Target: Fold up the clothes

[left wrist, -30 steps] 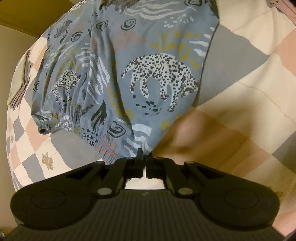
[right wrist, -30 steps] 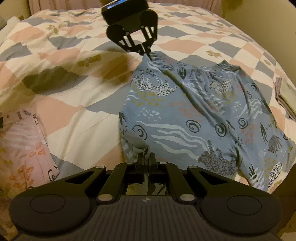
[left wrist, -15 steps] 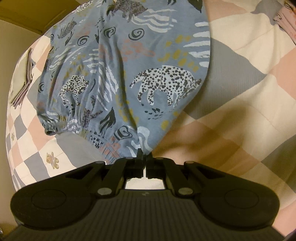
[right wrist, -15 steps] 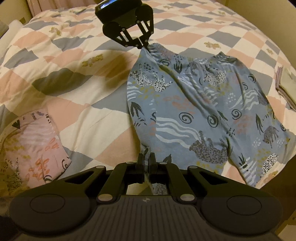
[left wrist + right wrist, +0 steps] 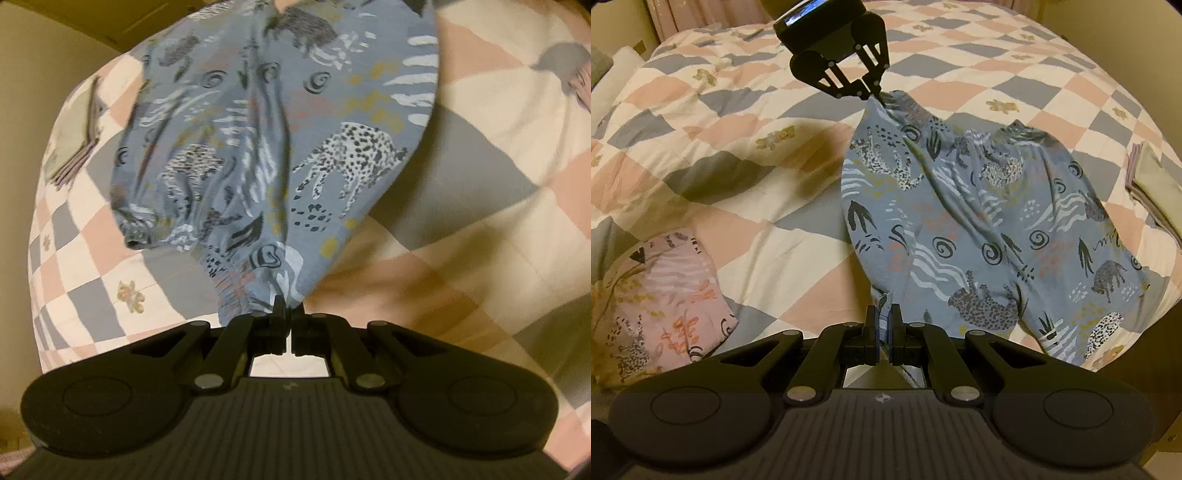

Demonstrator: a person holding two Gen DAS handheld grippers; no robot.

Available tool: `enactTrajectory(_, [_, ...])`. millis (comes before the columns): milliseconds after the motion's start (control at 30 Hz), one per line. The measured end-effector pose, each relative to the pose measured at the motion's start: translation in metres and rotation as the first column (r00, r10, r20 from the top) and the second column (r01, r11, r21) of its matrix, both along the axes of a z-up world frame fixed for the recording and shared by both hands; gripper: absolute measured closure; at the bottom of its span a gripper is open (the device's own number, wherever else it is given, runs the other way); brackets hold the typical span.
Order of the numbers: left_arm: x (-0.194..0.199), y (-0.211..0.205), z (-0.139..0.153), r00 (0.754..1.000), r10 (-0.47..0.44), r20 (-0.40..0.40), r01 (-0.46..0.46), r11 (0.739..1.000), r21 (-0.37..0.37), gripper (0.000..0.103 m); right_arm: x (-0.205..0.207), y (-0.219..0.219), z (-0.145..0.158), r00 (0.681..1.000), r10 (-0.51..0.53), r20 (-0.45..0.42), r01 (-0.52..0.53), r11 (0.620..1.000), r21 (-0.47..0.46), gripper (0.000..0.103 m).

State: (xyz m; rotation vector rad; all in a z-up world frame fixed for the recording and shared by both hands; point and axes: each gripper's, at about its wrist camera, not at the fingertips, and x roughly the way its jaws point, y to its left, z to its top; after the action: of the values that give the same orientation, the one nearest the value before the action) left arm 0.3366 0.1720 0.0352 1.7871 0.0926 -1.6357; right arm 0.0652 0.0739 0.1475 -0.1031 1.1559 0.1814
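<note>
Two grippers clamp blue animal-print garment [image 5: 979, 221]: right gripper [image 5: 884, 317] pinches near edge, left gripper [image 5: 868, 96] pinches far gathered corner. Garment spread across checked quilt [image 5: 738, 122]. Pink folded cloth [image 5: 665, 291] lies near left; folded stack [image 5: 1152, 188] far right.

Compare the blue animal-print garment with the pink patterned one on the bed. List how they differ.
1. Colour: the blue garment has leopards and spirals on blue; the pink garment has leaf shapes on pink.
2. State: the blue one is spread open with one edge lifted; the pink one lies in a compact bundle.
3. Handling: the left claw and right claw each pinch the blue one; nothing touches the pink one.

Both rest on the checked quilt.
</note>
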Motion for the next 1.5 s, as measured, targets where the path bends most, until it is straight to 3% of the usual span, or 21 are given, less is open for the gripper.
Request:
enactTrajectory(300, [-0.007,-0.002,0.018,0.999,0.044,-0.007,-0.044,0.999,-0.026,0.103,-0.016,-0.012,0.024,0.999,-0.009,0.039,0.010,0.999,-0.036,0.100])
enactTrajectory(600, [-0.017,-0.004,0.034,0.997,0.073,-0.020,-0.074,0.997,-0.033,0.103,-0.032,-0.036,0.052,0.995,0.068,0.076,-0.063,0.996,-0.060,0.100])
enactTrajectory(800, [-0.017,-0.025,0.054,0.992,0.119,-0.034,-0.120,0.993,-0.020,0.103,-0.034,-0.075,0.067,0.992,0.096,0.085,-0.097,0.995,0.003,0.100])
enactTrajectory(933, [-0.008,-0.060,0.070,0.986,0.161,-0.033,-0.161,0.987,0.002,0.103,-0.020,-0.127,0.067,0.994,0.074,0.082,-0.083,0.990,0.111,0.100])
enactTrajectory(1033, [0.004,-0.099,0.082,0.976,0.207,-0.069,-0.206,0.978,0.030,0.103,-0.003,-0.181,0.054,0.997,0.056,0.048,-0.064,0.978,0.199,0.100])
enactTrajectory(1167, [0.030,-0.163,0.075,0.968,0.230,-0.103,-0.221,0.971,0.094,0.103,0.023,-0.258,0.029,1.000,0.011,0.004,-0.012,0.964,0.267,0.100])
enactTrajectory(1367, [0.068,-0.248,0.033,0.953,0.266,-0.145,-0.240,0.956,0.170,0.103,0.058,-0.356,-0.032,0.993,-0.084,-0.086,0.109,0.926,0.362,0.100])
enactTrajectory(1500, [0.087,-0.285,0.000,0.943,0.290,-0.161,-0.250,0.941,0.228,0.103,0.079,-0.397,-0.075,0.985,-0.116,-0.130,0.157,0.913,0.377,0.100])
